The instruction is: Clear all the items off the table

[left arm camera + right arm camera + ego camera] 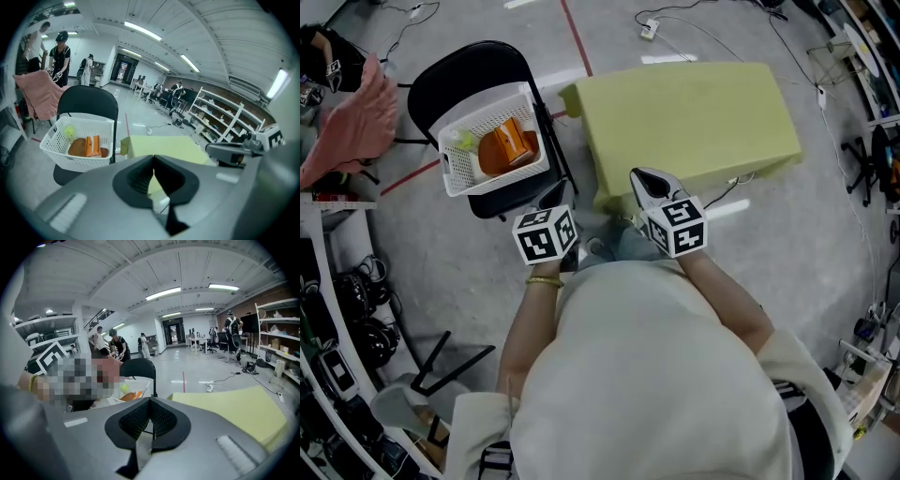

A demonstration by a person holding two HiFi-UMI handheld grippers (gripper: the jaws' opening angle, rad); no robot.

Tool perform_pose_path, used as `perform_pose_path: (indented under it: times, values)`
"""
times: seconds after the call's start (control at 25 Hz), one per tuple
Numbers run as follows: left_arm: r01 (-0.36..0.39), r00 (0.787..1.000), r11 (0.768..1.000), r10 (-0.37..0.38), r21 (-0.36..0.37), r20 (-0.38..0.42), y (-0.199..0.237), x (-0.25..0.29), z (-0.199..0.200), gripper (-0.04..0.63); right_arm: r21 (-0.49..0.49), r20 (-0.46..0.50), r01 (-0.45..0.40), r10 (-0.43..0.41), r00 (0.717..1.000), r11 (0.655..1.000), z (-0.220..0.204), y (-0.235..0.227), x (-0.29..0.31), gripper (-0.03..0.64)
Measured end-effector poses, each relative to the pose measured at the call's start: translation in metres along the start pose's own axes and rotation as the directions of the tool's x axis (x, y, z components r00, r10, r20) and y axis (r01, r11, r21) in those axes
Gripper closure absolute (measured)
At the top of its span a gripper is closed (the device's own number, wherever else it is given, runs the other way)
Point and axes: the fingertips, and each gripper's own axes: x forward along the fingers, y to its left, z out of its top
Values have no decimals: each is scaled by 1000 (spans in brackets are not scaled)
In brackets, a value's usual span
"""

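Yellow-green worktop (694,117) beside a white basket (457,167) on a black chair (455,80); left gripper (153,161) and right gripper (149,404) closed, holding nothing.

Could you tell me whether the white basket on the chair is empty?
Not empty: the basket holds orange items and a yellow-green ball.

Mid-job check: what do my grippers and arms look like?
Left gripper and right gripper: grey shells, black ribbed tongs. Each carries a white cube with black square markers. Gold bracelet on the left wrist; loose cream sleeves end near the elbows.
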Motion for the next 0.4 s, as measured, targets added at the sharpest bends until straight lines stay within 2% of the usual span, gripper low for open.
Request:
perform_pose_path:
  times: [0.4]
  values:
    - [-1,1000,1000,1,-9,14,-14,12,13,584,3,13,6,-6,1000,1000,8,-26,-2,618]
